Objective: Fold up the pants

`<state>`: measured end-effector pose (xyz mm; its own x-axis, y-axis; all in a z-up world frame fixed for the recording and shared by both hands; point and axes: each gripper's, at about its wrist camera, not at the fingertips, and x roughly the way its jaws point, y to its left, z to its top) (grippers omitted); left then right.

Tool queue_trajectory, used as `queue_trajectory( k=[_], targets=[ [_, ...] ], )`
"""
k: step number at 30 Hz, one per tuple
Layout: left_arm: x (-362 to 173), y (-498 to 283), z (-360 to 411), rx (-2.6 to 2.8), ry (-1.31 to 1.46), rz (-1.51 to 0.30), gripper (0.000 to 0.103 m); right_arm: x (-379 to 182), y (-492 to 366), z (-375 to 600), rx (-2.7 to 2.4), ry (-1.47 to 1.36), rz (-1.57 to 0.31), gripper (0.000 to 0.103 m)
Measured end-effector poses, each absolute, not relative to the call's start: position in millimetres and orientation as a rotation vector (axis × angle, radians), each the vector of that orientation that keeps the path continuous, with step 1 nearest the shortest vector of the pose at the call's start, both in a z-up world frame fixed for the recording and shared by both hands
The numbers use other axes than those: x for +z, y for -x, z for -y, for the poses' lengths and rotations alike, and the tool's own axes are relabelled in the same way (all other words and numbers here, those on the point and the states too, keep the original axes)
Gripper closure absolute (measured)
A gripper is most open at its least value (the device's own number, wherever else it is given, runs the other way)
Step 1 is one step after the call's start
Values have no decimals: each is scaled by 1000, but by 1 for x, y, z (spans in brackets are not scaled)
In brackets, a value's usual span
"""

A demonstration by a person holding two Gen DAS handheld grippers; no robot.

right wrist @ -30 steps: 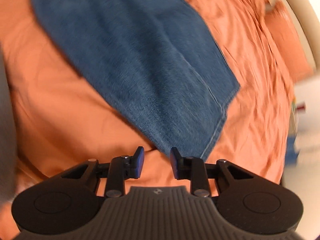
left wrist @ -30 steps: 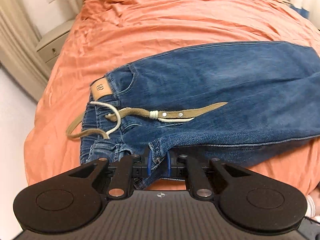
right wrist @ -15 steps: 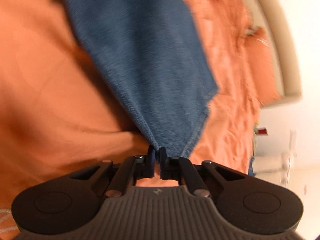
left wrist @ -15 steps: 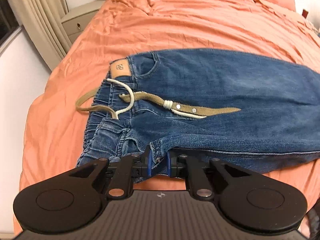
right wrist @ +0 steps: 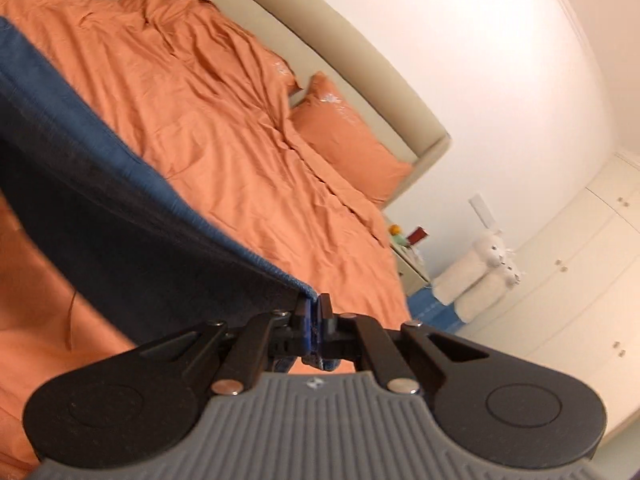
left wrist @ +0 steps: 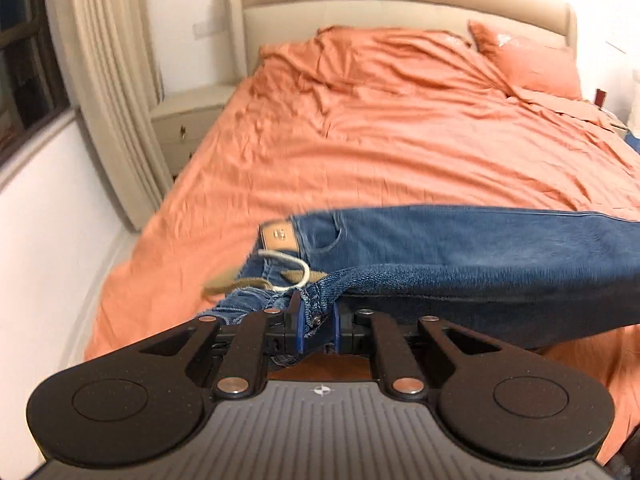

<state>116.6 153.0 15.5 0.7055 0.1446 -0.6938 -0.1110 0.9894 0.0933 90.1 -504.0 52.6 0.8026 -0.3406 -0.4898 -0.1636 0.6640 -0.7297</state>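
right now the left gripper (left wrist: 316, 322) is clamped on the near waistband edge of the jeans (left wrist: 460, 256), blue pads pinching bunched denim by a rivet. the right gripper (right wrist: 315, 320) has its jaws fully together on the corner of the leg hem, cloth pinned between the pads. between the two grips the near long edge hangs taut, lifted clear of the orange bedsheet (left wrist: 400, 140), while the far side with the leather patch (left wrist: 279, 236) seems to rest on the bed near its front edge. the tan drawstring (left wrist: 256, 284) and a white cord (left wrist: 288, 266) dangle at the waist.

to fold well, i judge both hands should carry the lifted edge away toward the far edge together, keeping it level and stretched so the fabric lays over flat. tuck or watch the loose cords so they don't get trapped in the crease. line seam on seam before lowering.

compared with a second ago, the right gripper was open above the hem and has since closed on it. both views have tipped up: headboard (left wrist: 400, 12), pillow (right wrist: 352, 140) and wardrobe (right wrist: 580, 260) now show, and the near edge that lay flat is raised.
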Motion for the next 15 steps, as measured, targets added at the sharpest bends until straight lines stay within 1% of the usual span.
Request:
queue_trajectory(
  k=[3,7,11,15],
  targets=[
    [13,-133,-153,127,-73,-801,89,42,-99,500,-121,887,-708,103],
    [-1,-171,-148,129,-108,-821,89,-11,-133,497,-117,935,-809,103],
    [-2,-214,-151,143,-131,-814,89,-37,-189,500,-142,943,-851,103],
    [-14,-269,-152,156,-184,-851,89,-59,-256,500,-134,939,-890,103]
  ],
)
